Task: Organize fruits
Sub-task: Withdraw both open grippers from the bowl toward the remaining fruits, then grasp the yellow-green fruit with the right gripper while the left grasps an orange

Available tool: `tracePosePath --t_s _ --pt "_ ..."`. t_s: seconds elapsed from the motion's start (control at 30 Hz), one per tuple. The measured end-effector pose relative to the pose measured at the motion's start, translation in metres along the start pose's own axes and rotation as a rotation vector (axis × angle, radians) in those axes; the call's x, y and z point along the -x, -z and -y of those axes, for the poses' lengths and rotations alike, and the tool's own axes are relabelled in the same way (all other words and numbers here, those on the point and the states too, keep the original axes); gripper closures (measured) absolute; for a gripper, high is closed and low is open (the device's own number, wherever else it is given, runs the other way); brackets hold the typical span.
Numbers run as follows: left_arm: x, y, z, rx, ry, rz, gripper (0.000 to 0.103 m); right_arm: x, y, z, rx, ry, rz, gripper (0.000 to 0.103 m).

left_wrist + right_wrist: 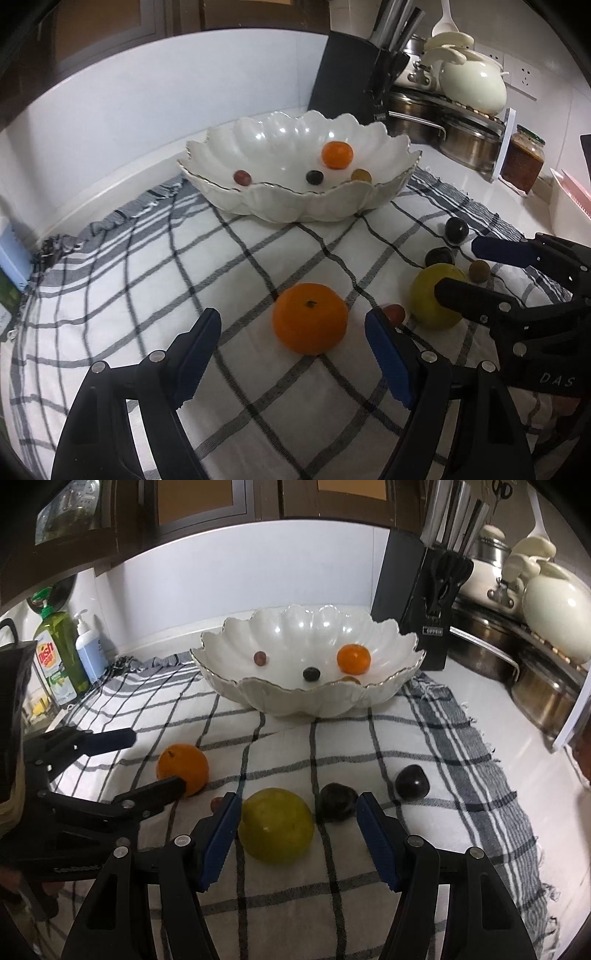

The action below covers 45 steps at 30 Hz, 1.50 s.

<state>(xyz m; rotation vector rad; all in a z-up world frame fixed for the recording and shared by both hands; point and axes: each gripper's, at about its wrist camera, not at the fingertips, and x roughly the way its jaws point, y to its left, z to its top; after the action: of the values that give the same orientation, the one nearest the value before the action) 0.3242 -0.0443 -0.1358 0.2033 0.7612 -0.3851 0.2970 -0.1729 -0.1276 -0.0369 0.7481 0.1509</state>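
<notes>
On the bench, a bowl (pixel 306 698) sits at the cloth's (pixel 332 886) far end holding four fruits, with an orange (pixel 183 763) near-left and a pear (pixel 275 825) near-centre before it.

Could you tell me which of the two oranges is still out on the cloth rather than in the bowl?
The larger orange, lying on the checked cloth ahead of the open left gripper. The smaller orange already sits inside the white scalloped bowl.
</notes>
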Motion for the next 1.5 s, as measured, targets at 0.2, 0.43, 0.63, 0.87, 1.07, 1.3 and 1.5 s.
tracePosePath --t_s 0.2,0.43,0.63,0.87,1.07,1.3,1.5 --pt "-0.013 -0.004 0.004 -0.006 0.034 -0.021 0.026 -0.005 -0.001 -0.002 0.007 -0.018 -0.012 0.037" --pt "-0.017 -0.005 0.007 -0.022 0.058 -0.027 0.050 -0.011 0.001 -0.003 0.009 -0.044 -0.031 0.043" --pt "-0.015 -0.006 0.007 -0.014 0.051 -0.019 0.057 -0.011 0.001 -0.011 0.038 -0.061 -0.034 0.055" --pt "-0.011 -0.006 0.008 0.013 0.073 -0.016 0.058 -0.008 -0.001 -0.009 0.016 -0.069 -0.033 0.057" --pt "0.001 -0.008 0.007 0.047 0.065 0.002 0.058 0.000 -0.004 -0.006 0.003 -0.072 -0.015 0.065" --pt "0.006 -0.005 0.004 0.065 0.059 0.004 0.058 -0.003 -0.004 -0.008 0.008 -0.073 -0.016 0.061" --pt "0.007 -0.003 -0.001 0.081 0.049 0.002 0.058 -0.015 0.001 -0.006 -0.012 -0.077 -0.063 0.053"
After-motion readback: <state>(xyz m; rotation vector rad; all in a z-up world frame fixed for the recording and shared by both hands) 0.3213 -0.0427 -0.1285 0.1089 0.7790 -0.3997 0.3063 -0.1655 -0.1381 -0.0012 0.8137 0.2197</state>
